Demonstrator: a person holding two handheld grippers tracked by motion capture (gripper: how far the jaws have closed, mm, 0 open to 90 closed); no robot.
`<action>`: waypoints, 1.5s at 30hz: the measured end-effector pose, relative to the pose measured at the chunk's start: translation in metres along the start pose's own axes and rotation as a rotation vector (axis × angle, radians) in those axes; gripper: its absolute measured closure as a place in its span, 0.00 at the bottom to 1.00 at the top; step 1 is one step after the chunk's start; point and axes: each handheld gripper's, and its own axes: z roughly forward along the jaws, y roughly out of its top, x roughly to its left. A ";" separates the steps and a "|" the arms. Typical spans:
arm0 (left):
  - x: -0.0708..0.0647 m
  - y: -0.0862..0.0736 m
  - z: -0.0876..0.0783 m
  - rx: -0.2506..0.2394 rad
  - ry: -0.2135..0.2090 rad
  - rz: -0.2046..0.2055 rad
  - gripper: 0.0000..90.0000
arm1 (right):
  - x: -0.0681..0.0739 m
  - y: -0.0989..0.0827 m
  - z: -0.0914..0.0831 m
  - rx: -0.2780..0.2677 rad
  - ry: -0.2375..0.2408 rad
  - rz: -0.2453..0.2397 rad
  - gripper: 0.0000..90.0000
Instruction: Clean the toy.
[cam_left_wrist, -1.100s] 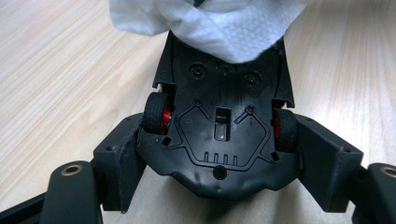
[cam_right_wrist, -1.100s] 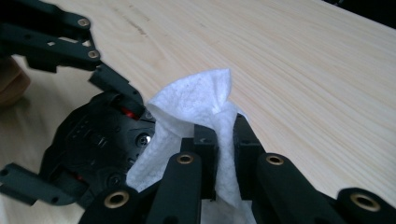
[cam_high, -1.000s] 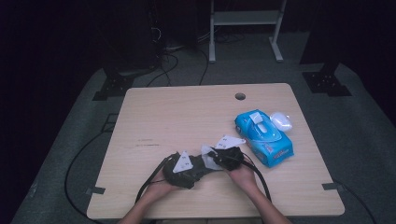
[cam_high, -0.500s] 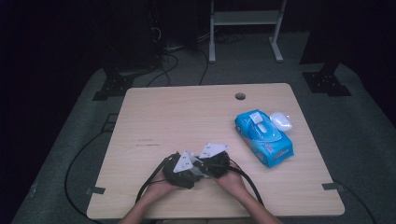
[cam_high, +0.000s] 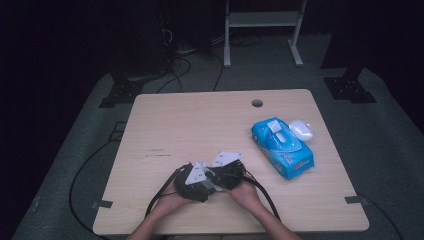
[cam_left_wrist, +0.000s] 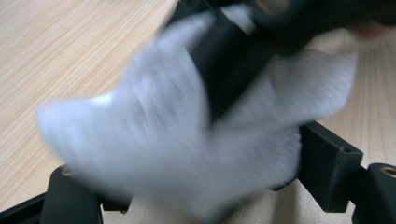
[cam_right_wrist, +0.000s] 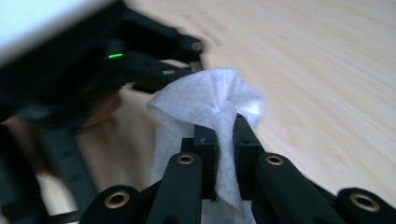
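**Soft white wipe pinched between two grippers**

Right gripper (cam_right_wrist: 224, 135) clamps a crumpled, fibrous white wipe (cam_right_wrist: 210, 100) tight between its black jaws, low over the pale woodgrain table (cam_high: 200, 125). Left gripper (cam_left_wrist: 196, 186) stands part open around the same wipe. Glossy blue wipes pack (cam_high: 282, 147) lies well apart; print unreadable

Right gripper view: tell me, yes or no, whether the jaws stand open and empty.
No. The right gripper has its jaws pinched shut on a white wipe, which bunches up above them.
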 end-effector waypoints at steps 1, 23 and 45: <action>0.000 0.000 0.000 0.007 -0.001 0.005 0.27 | 0.002 0.000 0.001 0.014 0.034 -0.023 0.92; 0.004 0.000 0.002 0.018 -0.007 -0.001 0.27 | -0.030 -0.009 -0.016 -0.003 -0.145 0.055 0.93; 0.001 0.000 0.005 0.034 -0.004 0.014 0.27 | -0.017 -0.010 -0.009 -0.020 -0.100 0.039 0.93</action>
